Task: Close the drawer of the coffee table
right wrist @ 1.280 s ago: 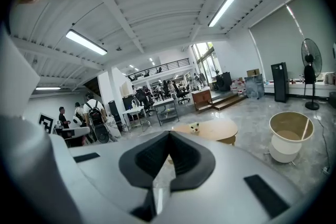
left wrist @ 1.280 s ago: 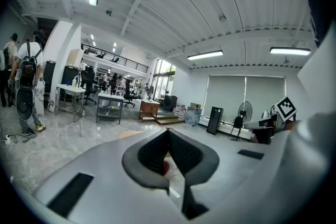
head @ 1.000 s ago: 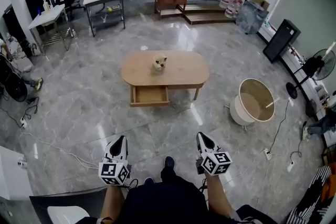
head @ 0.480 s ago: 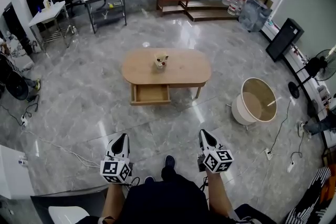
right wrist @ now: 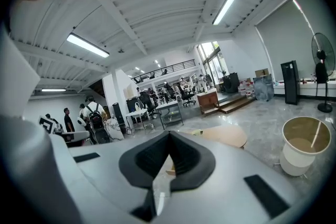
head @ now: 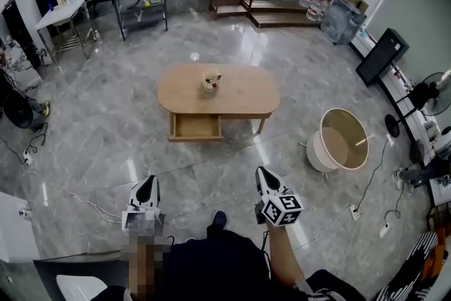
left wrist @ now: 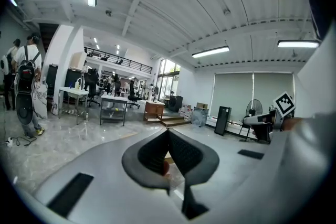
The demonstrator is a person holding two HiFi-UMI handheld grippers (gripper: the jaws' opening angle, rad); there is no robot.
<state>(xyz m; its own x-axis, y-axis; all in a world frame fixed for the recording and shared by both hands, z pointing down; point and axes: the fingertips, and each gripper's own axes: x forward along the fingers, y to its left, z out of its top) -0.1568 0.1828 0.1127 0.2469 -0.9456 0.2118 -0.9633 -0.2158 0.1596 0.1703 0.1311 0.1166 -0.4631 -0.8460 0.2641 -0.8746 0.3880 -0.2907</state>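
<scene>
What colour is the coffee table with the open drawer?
Light wood brown, both the coffee table and its drawer. The head view shows it best.

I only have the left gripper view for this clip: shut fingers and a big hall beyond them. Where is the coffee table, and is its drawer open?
Observer: The head view shows the oval wooden coffee table ahead of the person, with its drawer pulled out towards them.
Reviewer: Is either gripper near it?
Observer: No. The left gripper and the right gripper are both well short of the table, with bare grey marble floor in between.
Reviewer: And the right one's fingers?
Observer: The right gripper view shows its fingers together, with nothing held.
</scene>
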